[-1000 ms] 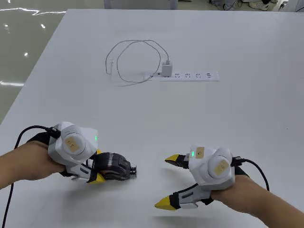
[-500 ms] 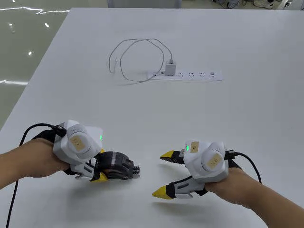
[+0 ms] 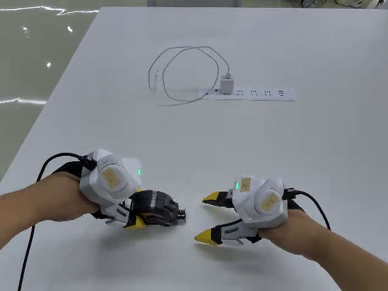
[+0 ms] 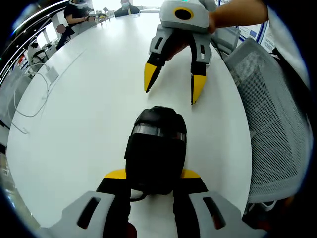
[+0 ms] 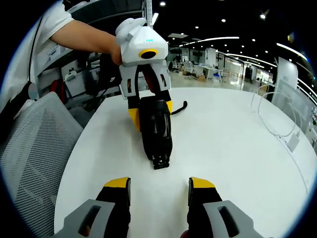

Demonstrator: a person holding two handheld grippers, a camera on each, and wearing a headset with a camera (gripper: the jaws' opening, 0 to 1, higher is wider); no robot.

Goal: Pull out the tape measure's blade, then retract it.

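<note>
A black tape measure (image 3: 156, 208) rests on the white table (image 3: 200, 145) near its front edge, with my left gripper (image 3: 138, 213) shut on its body. Its blade tip (image 3: 180, 213) points right and the blade is not drawn out. In the left gripper view the tape measure (image 4: 156, 148) sits between the yellow fingertips (image 4: 117, 173). My right gripper (image 3: 207, 217) is open a short way to the right, fingertips aimed at the blade tip and apart from it. The right gripper view shows the tape measure (image 5: 156, 130) and its blade tip (image 5: 161, 162) just ahead of the open gripper (image 5: 159, 184).
A white power strip (image 3: 254, 94) with a plugged-in charger (image 3: 227, 84) and a looped thin cable (image 3: 182, 73) lies at the far middle of the table. A mesh chair (image 4: 270, 114) stands at the table's near edge. The table's left edge (image 3: 54, 103) drops to a glossy floor.
My right gripper has moved left, closer to the tape measure's blade tip. The left gripper keeps its hold on the tape measure; the head camera has shifted.
</note>
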